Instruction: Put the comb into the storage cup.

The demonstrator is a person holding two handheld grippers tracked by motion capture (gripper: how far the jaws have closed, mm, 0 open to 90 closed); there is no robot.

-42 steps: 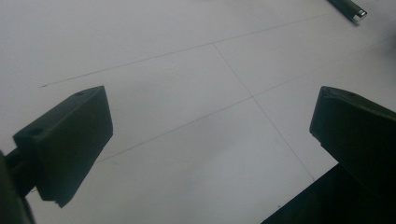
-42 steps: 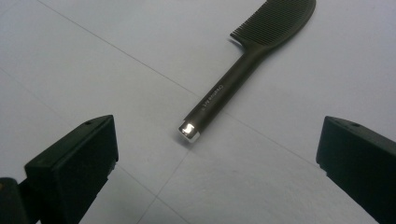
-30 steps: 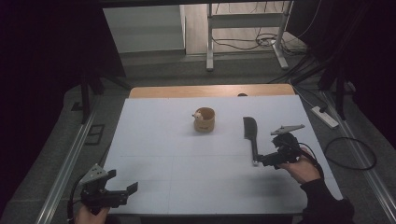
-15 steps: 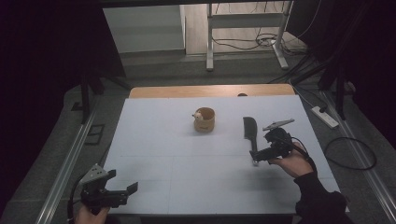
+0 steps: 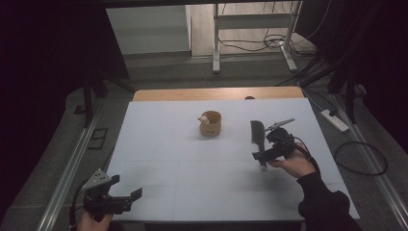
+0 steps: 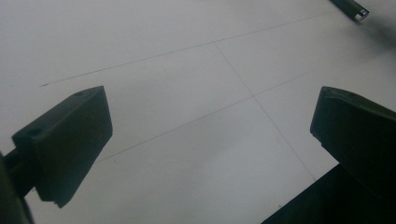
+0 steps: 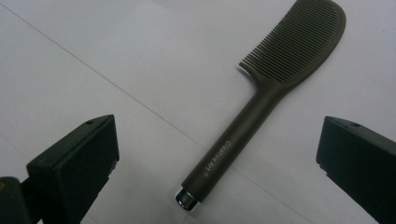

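Note:
A dark comb [image 5: 258, 133] lies on the white table top [image 5: 168, 144], right of centre, teeth end away from me. In the right gripper view the comb [image 7: 261, 112] runs diagonally, its silver-capped handle end low between the two black jaws. My right gripper [image 5: 263, 147] hovers over the handle end, open, holding nothing [image 7: 219, 140]. My left gripper [image 5: 126, 186] is open at the front left corner of the table, over bare surface [image 6: 210, 121]. The comb's handle tip [image 6: 353, 7] shows far off in the left gripper view.
A tan cup [image 5: 210, 123] with a small pale thing at its rim stands near the table's middle, left of the comb. A wooden strip [image 5: 216, 94] borders the far edge. On the floor to the right lie a power strip [image 5: 335, 120] and cables.
My right gripper has moved forward and left, from beside the comb's handle to over its end. The left gripper and the cup have stayed put.

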